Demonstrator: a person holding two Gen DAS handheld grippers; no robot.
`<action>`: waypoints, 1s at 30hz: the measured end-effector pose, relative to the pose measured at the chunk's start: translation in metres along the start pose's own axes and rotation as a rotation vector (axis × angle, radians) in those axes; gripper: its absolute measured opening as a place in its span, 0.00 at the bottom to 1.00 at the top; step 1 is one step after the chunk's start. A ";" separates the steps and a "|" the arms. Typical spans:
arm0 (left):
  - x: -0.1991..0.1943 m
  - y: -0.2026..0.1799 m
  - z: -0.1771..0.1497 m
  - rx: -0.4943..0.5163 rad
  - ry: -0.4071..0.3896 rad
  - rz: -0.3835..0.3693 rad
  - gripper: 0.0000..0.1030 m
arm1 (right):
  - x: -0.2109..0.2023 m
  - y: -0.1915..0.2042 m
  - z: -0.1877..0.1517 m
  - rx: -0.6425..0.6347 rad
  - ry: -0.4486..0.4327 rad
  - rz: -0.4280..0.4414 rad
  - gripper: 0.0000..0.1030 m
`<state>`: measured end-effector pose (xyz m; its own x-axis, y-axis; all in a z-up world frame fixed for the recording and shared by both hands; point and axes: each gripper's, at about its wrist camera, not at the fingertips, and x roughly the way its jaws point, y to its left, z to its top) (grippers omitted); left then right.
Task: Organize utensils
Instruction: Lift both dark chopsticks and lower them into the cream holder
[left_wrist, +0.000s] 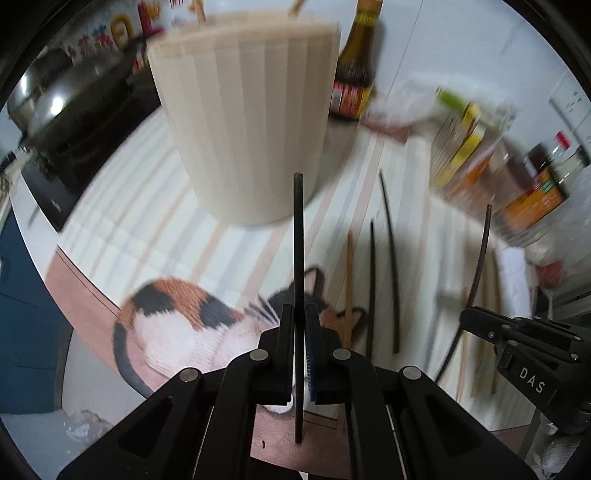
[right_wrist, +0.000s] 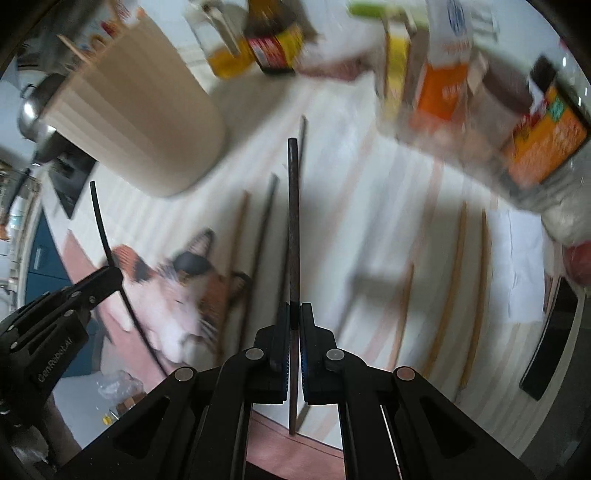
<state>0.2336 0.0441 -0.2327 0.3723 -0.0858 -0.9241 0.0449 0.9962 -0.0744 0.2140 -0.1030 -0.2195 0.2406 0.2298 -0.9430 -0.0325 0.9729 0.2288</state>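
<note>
I have a dark chopstick (left_wrist: 298, 258) clamped in my left hand-held gripper (left_wrist: 298, 354) and another (right_wrist: 293, 229) in my right hand-held gripper (right_wrist: 293, 350), both aimed at the beige ribbed holder (left_wrist: 247, 118) toward the table's far edge, likely for dropping in; more chopsticks (left_wrist: 389, 266) lie on the cat-print mat (left_wrist: 177, 321).

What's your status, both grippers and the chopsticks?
Left gripper shut on dark chopstick. Right gripper shut on second dark chopstick. Beige holder ahead, path open. More chopsticks on mat.

Utensil holder (left_wrist: 247, 122) stands far left on the mat (left_wrist: 147, 229). Loose chopsticks (left_wrist: 388, 258) lie right of it, bottles (left_wrist: 517, 173) far right.
</note>
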 end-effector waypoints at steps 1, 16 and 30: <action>-0.010 0.000 0.005 -0.001 -0.025 -0.004 0.03 | -0.009 0.005 0.003 -0.006 -0.027 0.014 0.04; -0.178 0.033 0.100 -0.104 -0.428 -0.092 0.02 | -0.183 0.058 0.113 -0.085 -0.447 0.170 0.04; -0.204 0.064 0.197 -0.111 -0.503 -0.029 0.02 | -0.210 0.120 0.209 -0.169 -0.491 0.198 0.03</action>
<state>0.3429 0.1222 0.0245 0.7735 -0.0823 -0.6284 -0.0266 0.9865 -0.1618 0.3625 -0.0391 0.0562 0.6367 0.4094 -0.6534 -0.2682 0.9121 0.3101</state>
